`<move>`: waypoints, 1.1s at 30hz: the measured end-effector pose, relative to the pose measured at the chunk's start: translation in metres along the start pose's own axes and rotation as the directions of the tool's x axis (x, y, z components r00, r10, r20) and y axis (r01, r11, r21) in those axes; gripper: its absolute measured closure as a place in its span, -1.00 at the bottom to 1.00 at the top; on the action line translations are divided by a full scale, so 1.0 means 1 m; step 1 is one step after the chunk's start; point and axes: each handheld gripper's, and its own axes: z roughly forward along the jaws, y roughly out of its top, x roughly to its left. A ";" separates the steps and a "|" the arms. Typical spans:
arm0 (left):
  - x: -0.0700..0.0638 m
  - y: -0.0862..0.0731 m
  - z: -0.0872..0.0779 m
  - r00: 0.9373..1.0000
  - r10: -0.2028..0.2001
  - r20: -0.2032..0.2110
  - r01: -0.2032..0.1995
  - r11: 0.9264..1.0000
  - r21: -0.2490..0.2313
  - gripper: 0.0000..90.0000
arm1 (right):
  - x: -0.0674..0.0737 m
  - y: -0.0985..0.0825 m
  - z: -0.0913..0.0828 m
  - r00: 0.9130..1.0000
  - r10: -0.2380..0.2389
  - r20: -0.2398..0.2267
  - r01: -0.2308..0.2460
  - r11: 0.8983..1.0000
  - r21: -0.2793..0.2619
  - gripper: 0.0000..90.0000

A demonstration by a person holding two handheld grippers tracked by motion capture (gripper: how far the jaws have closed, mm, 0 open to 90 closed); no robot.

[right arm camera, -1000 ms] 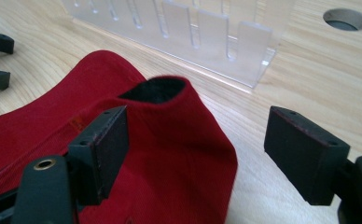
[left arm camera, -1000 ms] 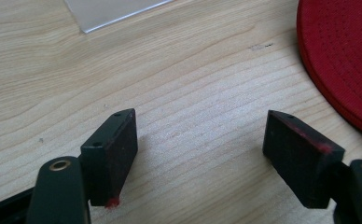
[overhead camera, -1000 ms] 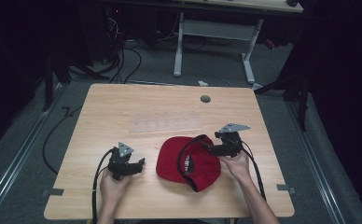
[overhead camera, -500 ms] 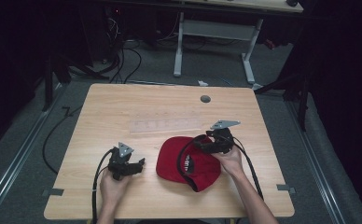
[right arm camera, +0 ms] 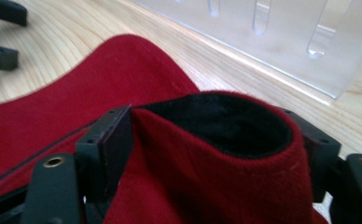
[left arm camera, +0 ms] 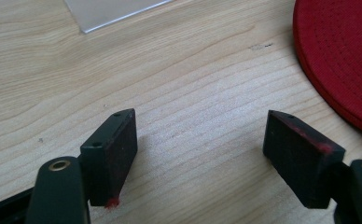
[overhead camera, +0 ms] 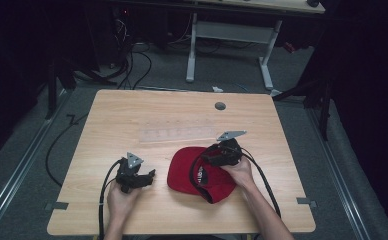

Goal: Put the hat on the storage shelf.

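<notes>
A red cap (overhead camera: 184, 175) lies on the wooden table (overhead camera: 132, 115), near the front and right of the middle. My right gripper (overhead camera: 209, 160) is at its far edge. In the right gripper view a raised fold of the red cap (right arm camera: 207, 177), black inside, fills the gap of my right gripper (right arm camera: 216, 140) and touches both pads. These jaws have just been closing on it. My left gripper (overhead camera: 149, 177) rests on the table left of the cap. Its jaws (left arm camera: 200, 144) stand open over bare wood, and the cap's brim (left arm camera: 342, 56) lies off to the right.
A clear slotted acrylic plate (overhead camera: 174, 134) lies flat behind the cap, close to the right gripper (right arm camera: 281, 42). A round cable hole (overhead camera: 220, 106) sits near the table's far edge. Black cables trail from both grippers over the front edge.
My right gripper has moved left and down onto the cap's far edge, and its jaws now enclose a fold of fabric. The left gripper has stayed put.
</notes>
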 end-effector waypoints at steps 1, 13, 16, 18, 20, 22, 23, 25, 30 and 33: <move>0.000 0.000 0.000 1.000 -0.003 0.000 0.003 1.000 -0.001 -0.42 | 0.001 -0.001 0.001 1.000 -0.004 0.002 0.004 1.000 0.001 -0.36; 0.000 0.000 0.000 1.000 -0.003 0.000 0.003 1.000 -0.002 -0.42 | -0.001 -0.010 -0.001 0.998 -0.062 -0.018 0.061 0.998 -0.011 0.33; 0.000 0.000 0.000 1.000 -0.003 0.000 0.003 1.000 -0.002 -0.42 | -0.001 -0.012 0.000 0.997 -0.077 -0.029 0.077 0.997 -0.002 0.56; 0.000 0.000 0.000 1.000 -0.004 0.000 0.004 1.000 -0.002 -0.42 | 0.000 -0.011 -0.001 0.995 -0.091 -0.047 0.091 0.996 -0.002 0.70; 0.000 0.000 0.000 1.000 -0.004 0.000 0.004 1.000 -0.002 -0.42 | 0.001 -0.011 -0.003 0.993 -0.099 -0.062 0.099 0.995 -0.006 0.79; 0.000 0.000 0.000 1.000 0.000 0.000 0.000 1.000 0.000 -0.42 | 0.002 -0.010 -0.005 0.992 -0.106 -0.075 0.106 0.994 -0.004 0.83; 0.000 0.000 0.000 1.000 0.000 0.000 0.000 1.000 0.000 -0.42 | 0.002 -0.010 -0.006 0.991 -0.107 -0.082 0.107 0.994 -0.003 0.85; 0.000 0.000 0.000 1.000 0.000 0.002 0.000 1.000 0.000 -0.42 | 0.002 -0.009 -0.008 0.990 -0.102 -0.099 0.102 0.995 -0.008 0.87; -0.001 0.000 -0.001 1.000 0.002 0.014 -0.002 1.000 0.000 -0.34 | 0.006 -0.006 -0.019 0.990 -0.116 -0.083 0.112 0.993 -0.049 0.88; -0.001 0.000 -0.001 1.000 0.002 0.014 -0.002 1.000 0.000 -0.34 | 0.005 -0.003 -0.027 0.991 -0.108 -0.079 0.103 0.993 -0.065 0.89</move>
